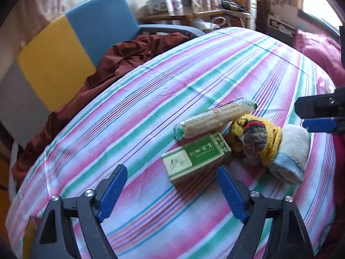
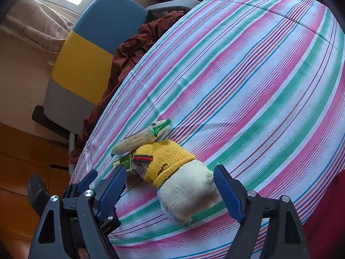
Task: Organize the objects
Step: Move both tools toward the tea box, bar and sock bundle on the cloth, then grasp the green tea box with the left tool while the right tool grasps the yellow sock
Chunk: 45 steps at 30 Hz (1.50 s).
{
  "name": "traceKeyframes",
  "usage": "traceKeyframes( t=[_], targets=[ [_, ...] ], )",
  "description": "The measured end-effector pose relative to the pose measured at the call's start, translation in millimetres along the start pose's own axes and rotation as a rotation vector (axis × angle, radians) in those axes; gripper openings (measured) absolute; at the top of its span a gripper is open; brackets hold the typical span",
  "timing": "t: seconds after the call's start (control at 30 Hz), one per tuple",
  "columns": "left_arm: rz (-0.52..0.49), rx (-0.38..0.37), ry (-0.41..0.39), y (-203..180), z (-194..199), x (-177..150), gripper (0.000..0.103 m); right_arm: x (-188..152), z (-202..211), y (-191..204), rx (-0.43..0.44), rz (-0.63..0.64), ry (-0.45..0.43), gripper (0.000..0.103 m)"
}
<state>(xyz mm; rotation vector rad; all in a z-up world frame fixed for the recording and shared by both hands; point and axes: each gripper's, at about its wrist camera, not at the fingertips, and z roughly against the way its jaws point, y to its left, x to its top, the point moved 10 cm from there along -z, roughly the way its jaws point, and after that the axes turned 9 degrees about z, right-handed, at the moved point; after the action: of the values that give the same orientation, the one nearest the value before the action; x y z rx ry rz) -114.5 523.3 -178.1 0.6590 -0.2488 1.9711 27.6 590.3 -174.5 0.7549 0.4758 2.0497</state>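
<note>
On the striped bed sheet (image 1: 194, 71) lies a small pile: a green and white box (image 1: 194, 157), a long wrapped roll of biscuits (image 1: 213, 116) resting on it, a yellow sock (image 1: 261, 138) and a white sock with a blue cuff (image 1: 295, 151). My left gripper (image 1: 171, 185) is open and empty, just short of the box. In the right wrist view the white sock (image 2: 189, 192) lies between the open fingers of my right gripper (image 2: 170, 185), with the yellow sock (image 2: 166, 157), roll (image 2: 140, 138) and box (image 2: 124, 163) beyond. The right gripper's tip shows in the left view (image 1: 317, 114).
A dark red cloth (image 1: 120, 64) lies bunched at the bed's left edge. A blue and yellow chair (image 1: 86, 36) stands beyond it. A wooden desk with boxes (image 1: 172, 13) is at the back. A pink quilt (image 1: 314, 47) lies at the far right. The wooden floor (image 2: 21, 161) is left of the bed.
</note>
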Motion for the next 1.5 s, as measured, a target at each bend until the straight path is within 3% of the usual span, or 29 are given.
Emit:
traceKeyframes(
  t=[0.1, 0.3, 0.37, 0.43, 0.73, 0.97, 1.13, 1.2, 1.23, 1.5],
  targets=[
    [-0.082, -0.013, -0.011, -8, -10, 7, 0.091, -1, 0, -1, 0.002, -0.004, 0.005, 0.084],
    [-0.140, -0.071, -0.021, -26, -24, 16, 0.094, -1, -1, -2, -0.002, -0.003, 0.011, 0.084],
    [-0.155, -0.076, 0.002, -29, -33, 13, 0.080, -1, -2, -3, -0.002, -0.007, 0.011, 0.084],
    [-0.110, -0.091, 0.023, -28, -35, 7, 0.075, -1, -2, -4, -0.002, -0.012, 0.011, 0.084],
    [0.097, -0.087, 0.050, -19, 0, -40, 0.075, -1, -1, -7, -0.019, -0.017, 0.013, 0.084],
    [0.218, -0.060, 0.008, -20, 43, -94, 0.075, -1, -1, -7, -0.037, -0.011, 0.008, 0.084],
    [0.272, -0.038, -0.046, -17, 70, -129, 0.074, -1, -2, -3, -0.066, 0.031, 0.008, 0.084],
    [0.303, -0.045, -0.023, -17, 67, -146, 0.071, -1, -2, -1, -0.085, 0.053, 0.006, 0.084],
    [0.313, -0.049, -0.056, -16, 72, -150, 0.071, 0, -2, 0, -0.097, 0.066, 0.001, 0.084],
    [0.318, -0.061, -0.107, -15, 76, -154, 0.071, 1, -1, -1, -0.170, 0.121, -0.011, 0.084]
  ],
)
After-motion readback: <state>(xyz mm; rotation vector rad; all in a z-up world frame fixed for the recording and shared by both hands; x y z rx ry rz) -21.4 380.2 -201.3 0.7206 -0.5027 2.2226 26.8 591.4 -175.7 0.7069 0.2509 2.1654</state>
